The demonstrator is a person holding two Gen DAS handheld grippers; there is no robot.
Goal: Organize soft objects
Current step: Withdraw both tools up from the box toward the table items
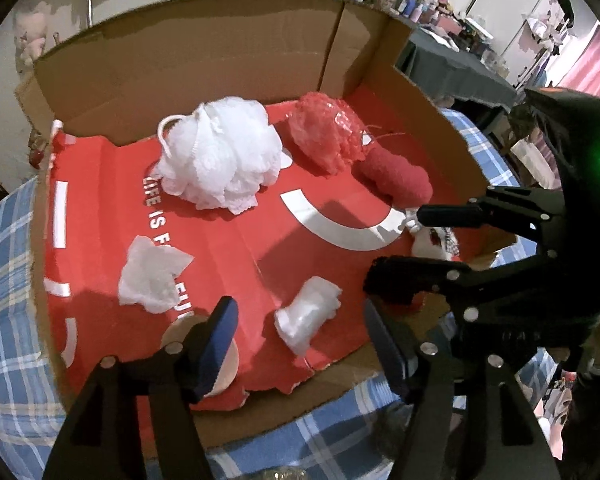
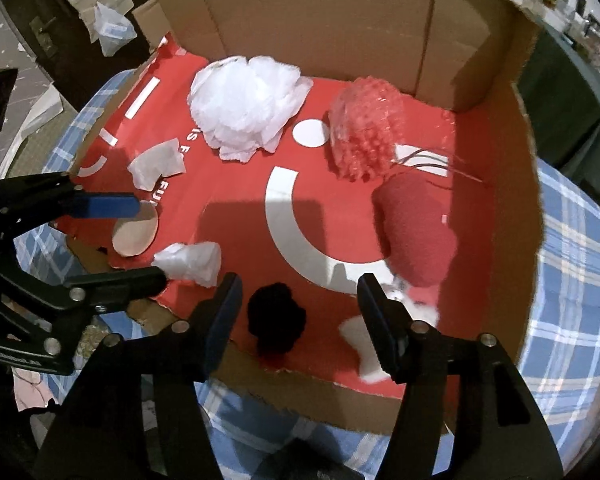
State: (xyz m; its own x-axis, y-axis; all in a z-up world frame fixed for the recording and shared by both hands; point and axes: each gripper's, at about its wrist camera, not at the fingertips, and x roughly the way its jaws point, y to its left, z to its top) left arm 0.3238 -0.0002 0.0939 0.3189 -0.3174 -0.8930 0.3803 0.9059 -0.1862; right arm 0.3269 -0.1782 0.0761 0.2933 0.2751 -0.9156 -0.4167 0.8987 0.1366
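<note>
Lying inside the open cardboard box [image 1: 204, 60] on its red printed floor, the soft things are spread out: a white mesh bath pouf [image 1: 220, 152] near the back wall, a red mesh pouf [image 1: 324, 136] just beside it, and a red plush roll [image 1: 396, 178] touching that one's near side. A crumpled white tissue [image 1: 152, 276] and a small white plastic wad [image 1: 308, 320] sit nearer the front, well apart. The left gripper [image 1: 300, 344] hangs over the wad, jaws apart and gripping nothing. The right gripper [image 2: 296, 312] has its jaws apart too, above a black fuzzy ball [image 2: 276, 320] that rests free on the floor, beside a white soft piece [image 2: 364, 344]. The box stands on a blue plaid cloth [image 2: 572, 280]
</note>
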